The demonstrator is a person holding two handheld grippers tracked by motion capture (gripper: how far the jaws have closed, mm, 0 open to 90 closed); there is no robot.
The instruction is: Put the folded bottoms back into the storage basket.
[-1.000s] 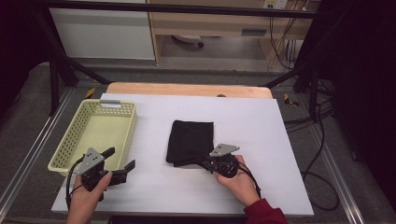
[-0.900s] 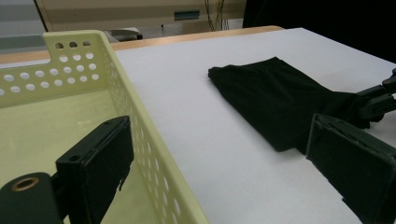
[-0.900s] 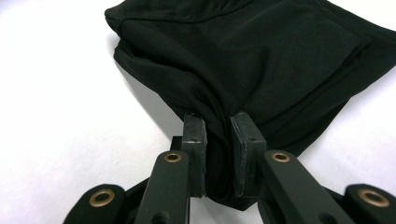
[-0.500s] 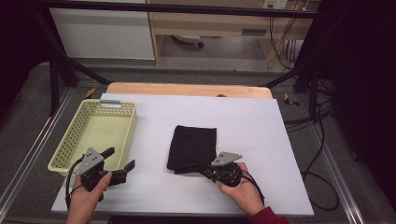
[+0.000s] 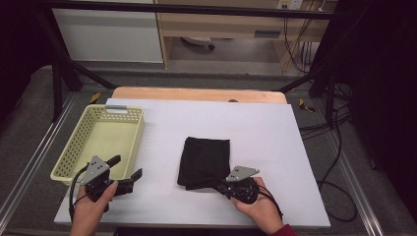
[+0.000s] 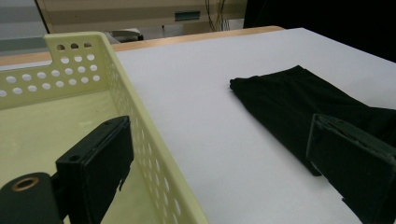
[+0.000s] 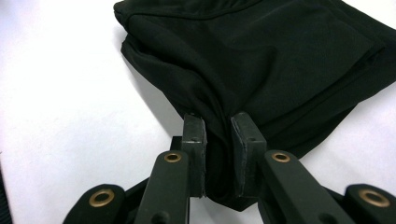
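Observation:
A folded black cloth [image 5: 204, 157] lies in the middle of the white table [image 5: 275, 142]. My right gripper [image 5: 217, 186] is at its near edge, shut on a bunched fold of the cloth [image 7: 261, 51]. In the right gripper view the pads [image 7: 194, 140] pinch the fabric, with the right gripper [image 7: 217, 128] low over the table. My left gripper [image 5: 125, 167] is open and holds nothing, at the near right corner of the yellow basket [image 5: 139, 129]. In the left gripper view the left gripper [image 6: 219, 140] frames the basket [image 6: 135, 116] wall and the cloth [image 6: 299, 102].
The perforated basket is empty and sits at the table's left side. A wooden strip [image 5: 196, 93] runs along the far edge of the table. Cables [image 5: 339, 196] trail on the floor at the right.
My right hand has drawn back toward the near edge, pulling the cloth's pinched edge with it. The left hand has stayed where it was.

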